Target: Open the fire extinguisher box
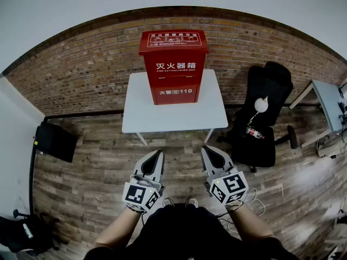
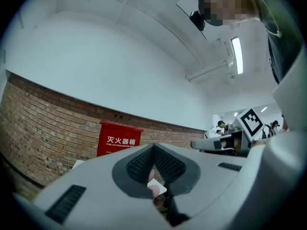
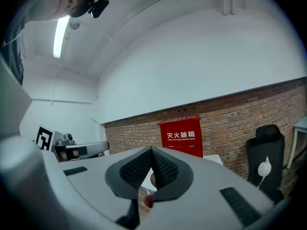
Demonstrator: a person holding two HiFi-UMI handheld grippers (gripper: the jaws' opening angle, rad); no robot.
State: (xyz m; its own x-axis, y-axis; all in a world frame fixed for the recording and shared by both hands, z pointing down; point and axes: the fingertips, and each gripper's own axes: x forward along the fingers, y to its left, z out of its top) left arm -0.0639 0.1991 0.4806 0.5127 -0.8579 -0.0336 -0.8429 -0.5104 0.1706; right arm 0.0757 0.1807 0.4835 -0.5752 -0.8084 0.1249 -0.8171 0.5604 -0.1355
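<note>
A red fire extinguisher box [image 1: 174, 66] with white lettering stands upright and closed on a small white table [image 1: 173, 111] against the brick wall. It also shows far ahead as the red box [image 2: 118, 139] in the left gripper view and the red box [image 3: 181, 135] in the right gripper view. My left gripper [image 1: 158, 156] and right gripper [image 1: 207, 152] are held side by side well short of the table, over the wooden floor. Both are shut with nothing between the jaws, tips meeting at the left gripper [image 2: 153, 147] and right gripper [image 3: 151, 150].
A black office chair [image 1: 262, 114] with a white ball and a bottle on it stands right of the table. A grey desk [image 1: 329, 105] sits at the far right. A black case [image 1: 54, 141] lies on the floor at left, and dark gear [image 1: 21, 233] at the lower left.
</note>
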